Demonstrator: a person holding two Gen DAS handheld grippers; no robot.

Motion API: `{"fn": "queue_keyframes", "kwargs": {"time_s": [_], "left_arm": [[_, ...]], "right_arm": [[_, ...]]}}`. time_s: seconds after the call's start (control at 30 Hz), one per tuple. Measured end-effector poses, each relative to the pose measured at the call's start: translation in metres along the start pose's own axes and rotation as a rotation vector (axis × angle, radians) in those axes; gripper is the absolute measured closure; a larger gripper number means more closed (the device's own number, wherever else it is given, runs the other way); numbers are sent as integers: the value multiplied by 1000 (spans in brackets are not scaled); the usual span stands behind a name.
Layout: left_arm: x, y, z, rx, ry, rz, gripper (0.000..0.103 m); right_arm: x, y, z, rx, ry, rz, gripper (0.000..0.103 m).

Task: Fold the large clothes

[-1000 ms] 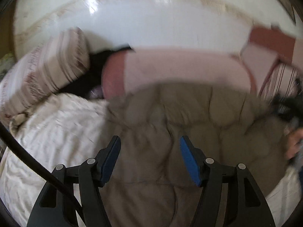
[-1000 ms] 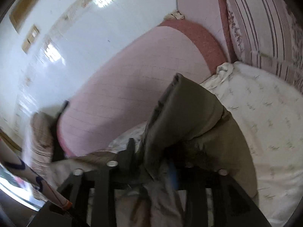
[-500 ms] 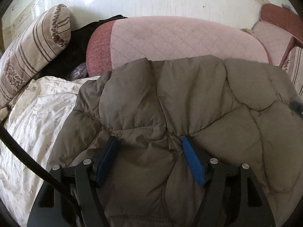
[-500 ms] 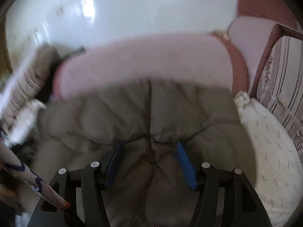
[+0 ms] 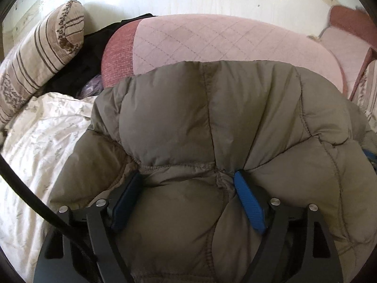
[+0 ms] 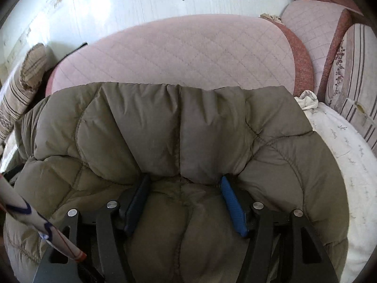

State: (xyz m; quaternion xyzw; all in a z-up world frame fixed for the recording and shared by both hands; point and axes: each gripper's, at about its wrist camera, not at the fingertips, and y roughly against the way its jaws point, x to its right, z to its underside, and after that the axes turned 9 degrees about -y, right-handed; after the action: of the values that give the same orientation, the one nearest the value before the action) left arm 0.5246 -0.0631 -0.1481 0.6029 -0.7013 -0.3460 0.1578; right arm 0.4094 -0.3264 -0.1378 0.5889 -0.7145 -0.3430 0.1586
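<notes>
A puffy olive-brown quilted jacket (image 5: 212, 118) lies spread over a white flowered sheet (image 5: 47, 141), its far edge against a pink quilted cushion (image 5: 212, 40). My left gripper (image 5: 187, 175) rests low on the jacket's near part. Its jaws are opening, and a bulge of padding sits between the blue pads (image 5: 247, 200). The right wrist view shows the same jacket (image 6: 179, 129). My right gripper (image 6: 185, 178) is set down on it the same way, jaws opening around a fold of padding. The fabric swells between both pairs of fingers and looks loose, not pinched.
Striped pillows stand at the left (image 5: 42, 54) and at the right (image 6: 353, 70). Dark clothing (image 5: 82, 66) lies behind the left pillow. A patterned sleeve (image 6: 23, 212) crosses the right view's lower left. A black cable (image 5: 23, 188) runs past the left gripper. A pale wall rises behind.
Both grippers came down with the jacket and laid it against the pink cushion. The right gripper rolled level from a tilted hold. Both pairs of jaws stand wider than before.
</notes>
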Motion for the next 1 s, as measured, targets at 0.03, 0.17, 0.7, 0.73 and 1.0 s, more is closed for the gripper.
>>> {"fn": "queue_keyframes", "kwargs": {"time_s": [0.03,0.17,0.7,0.73,1.0], "left_arm": [[1,5,-1,-24,-1,-25,21],[-4,60,5,-53,49,19,22],[-8,215,115,2,159,-93,21],[-9,213,116,3,169,-101,21],[-27,150,110,-39,217,-155,21]], "right_arm": [[-1,4,-2,-13,-3,14,36],[6,74,8,-26,-126,-135,38],[-17,200,128,35,-203,-164,52],[-20,201,127,59,-183,-152,52],[-27,152,117,44,-125,-96,52]]}}
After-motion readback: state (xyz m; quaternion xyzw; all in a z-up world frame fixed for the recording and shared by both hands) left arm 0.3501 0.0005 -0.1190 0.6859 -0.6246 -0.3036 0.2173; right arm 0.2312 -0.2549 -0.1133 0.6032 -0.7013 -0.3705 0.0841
